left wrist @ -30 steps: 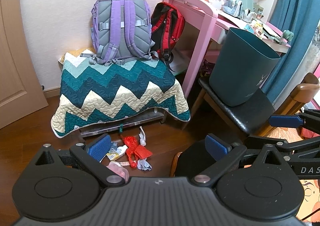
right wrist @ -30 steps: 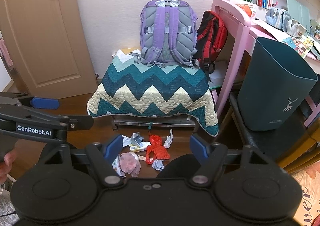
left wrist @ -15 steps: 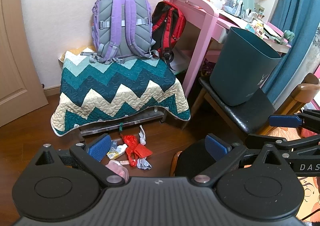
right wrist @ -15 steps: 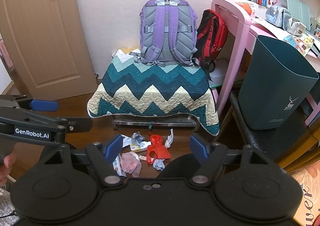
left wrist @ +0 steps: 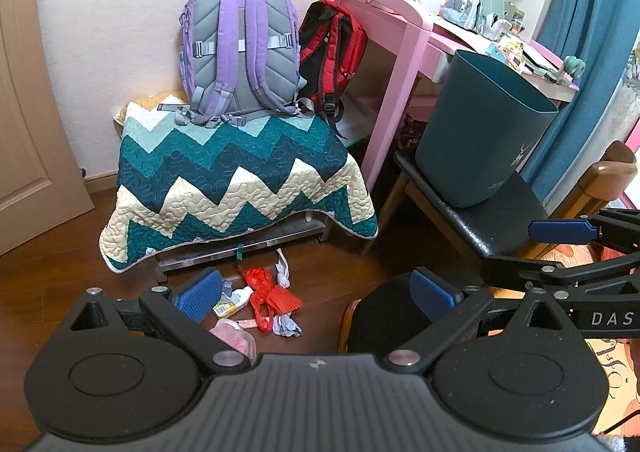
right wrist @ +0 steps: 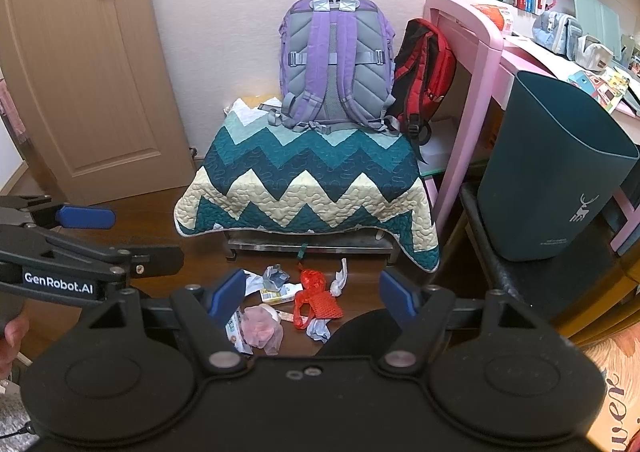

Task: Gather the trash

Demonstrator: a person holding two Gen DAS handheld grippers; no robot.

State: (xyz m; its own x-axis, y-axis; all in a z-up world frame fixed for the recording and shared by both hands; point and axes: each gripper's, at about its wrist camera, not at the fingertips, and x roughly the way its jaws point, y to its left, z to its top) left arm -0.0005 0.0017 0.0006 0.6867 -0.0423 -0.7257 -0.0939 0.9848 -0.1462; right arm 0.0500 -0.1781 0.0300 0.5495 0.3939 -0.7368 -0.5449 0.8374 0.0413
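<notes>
A heap of trash lies on the wooden floor in front of the quilt-covered bench: a red mesh bag, a pink crumpled wrapper, a yellow packet and several white and grey paper scraps. A dark teal bin stands on a black chair seat to the right. My left gripper is open and empty above the trash. My right gripper is open and empty, also above the trash.
A bench under a zigzag quilt carries a purple backpack. A red backpack hangs by the pink desk. A door is at the left. A dark round stool sits right of the trash.
Both views have shifted only slightly; the grippers stay open and the trash has not moved.
</notes>
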